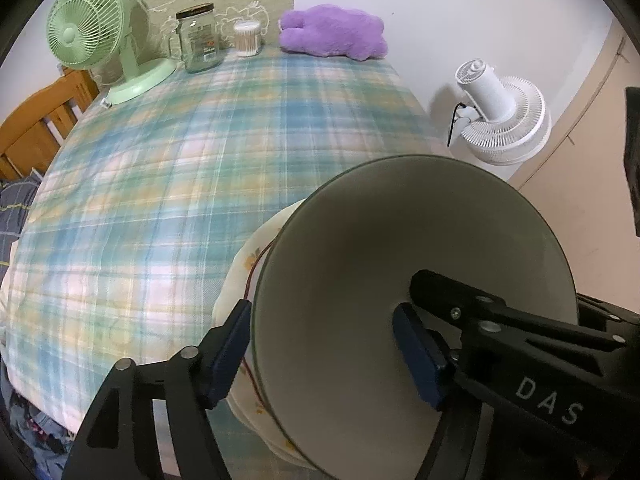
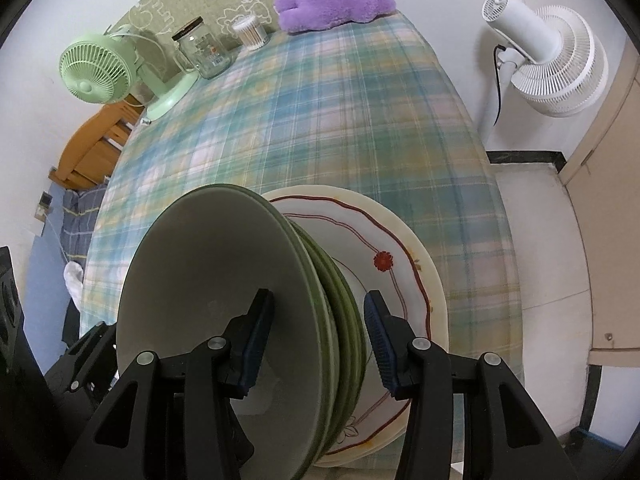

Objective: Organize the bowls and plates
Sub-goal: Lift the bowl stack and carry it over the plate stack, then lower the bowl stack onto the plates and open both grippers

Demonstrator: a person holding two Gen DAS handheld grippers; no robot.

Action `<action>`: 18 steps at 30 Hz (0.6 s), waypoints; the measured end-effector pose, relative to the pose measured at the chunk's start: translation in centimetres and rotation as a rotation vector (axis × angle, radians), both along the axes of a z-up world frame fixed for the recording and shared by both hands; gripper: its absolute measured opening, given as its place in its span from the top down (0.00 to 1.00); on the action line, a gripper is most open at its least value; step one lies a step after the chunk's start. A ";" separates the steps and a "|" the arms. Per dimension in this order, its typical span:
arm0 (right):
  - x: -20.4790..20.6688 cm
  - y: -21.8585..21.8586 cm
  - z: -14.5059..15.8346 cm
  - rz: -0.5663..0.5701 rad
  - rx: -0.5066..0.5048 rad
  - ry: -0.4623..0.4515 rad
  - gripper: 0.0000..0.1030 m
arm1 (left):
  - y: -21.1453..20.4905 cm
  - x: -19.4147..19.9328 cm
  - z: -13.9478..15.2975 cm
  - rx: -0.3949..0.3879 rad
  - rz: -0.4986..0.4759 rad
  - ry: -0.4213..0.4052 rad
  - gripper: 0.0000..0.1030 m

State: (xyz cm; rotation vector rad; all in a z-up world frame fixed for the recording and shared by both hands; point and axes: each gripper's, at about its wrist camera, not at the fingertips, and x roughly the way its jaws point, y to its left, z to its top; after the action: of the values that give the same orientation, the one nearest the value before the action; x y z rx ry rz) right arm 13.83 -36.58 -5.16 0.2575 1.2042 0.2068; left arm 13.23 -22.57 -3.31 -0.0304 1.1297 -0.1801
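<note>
So you've got both tools on the same stack of green bowls [image 2: 208, 272], near the front edge of the plaid-covered bench [image 1: 160, 160] and over the flowered plates [image 2: 400, 240]. This looks like the moment of parking bowls on top of plates so that all the crockery ends up in one pile. Your right hand-held gripper [image 2: 318, 296] straddles the nested walls, one pad inside the top bowl and the other outside, down between the outermost bowl and the red-lined plate. It appears clamped on the stack of green bowls, which makes sense, since pinching through all the walls keeps the nest moving as one piece. Your left hand-held gripper [image 1: 322, 308] straddles the opposite side of the rim with its jaws apart: the outer pad sits just beside the green edge, and the inner pad hangs well clear of the wall, inside the pale hollow of the top bowl [image 1: 400, 232], so it holds nothing. I'd read that as a support hand letting go while the right one steadies. In both views the bowls look tilted with the mouth toward the lens, but I can't tell whether that's real lean or fisheye, nor whether the bottom bowl already rests on the plates. The green fan, jar and purple plush at the far end are well apart from all this
</note>
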 end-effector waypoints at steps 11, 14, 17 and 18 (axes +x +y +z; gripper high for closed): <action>-1.8 1.5 4.1 -0.006 -0.140 -0.149 0.39 | 1.0 -1.0 3.4 -0.014 -0.040 -0.113 0.13; -2.4 2.3 5.6 -0.026 -0.200 -0.197 0.36 | 1.6 -1.2 4.5 -0.032 -0.059 -0.161 0.13; -2.9 3.1 7.0 -0.059 -0.248 -0.247 0.32 | 2.8 -1.5 5.8 -0.037 -0.073 -0.212 0.13; -3.1 3.4 7.5 -0.076 -0.260 -0.265 0.31 | 3.3 -1.6 6.2 -0.038 -0.078 -0.231 0.13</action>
State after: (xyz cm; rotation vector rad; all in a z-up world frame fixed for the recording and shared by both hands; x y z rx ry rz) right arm 10.71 -33.19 2.37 0.0460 0.9439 0.0160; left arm 11.61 -19.30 2.91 0.0009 0.8977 -0.2673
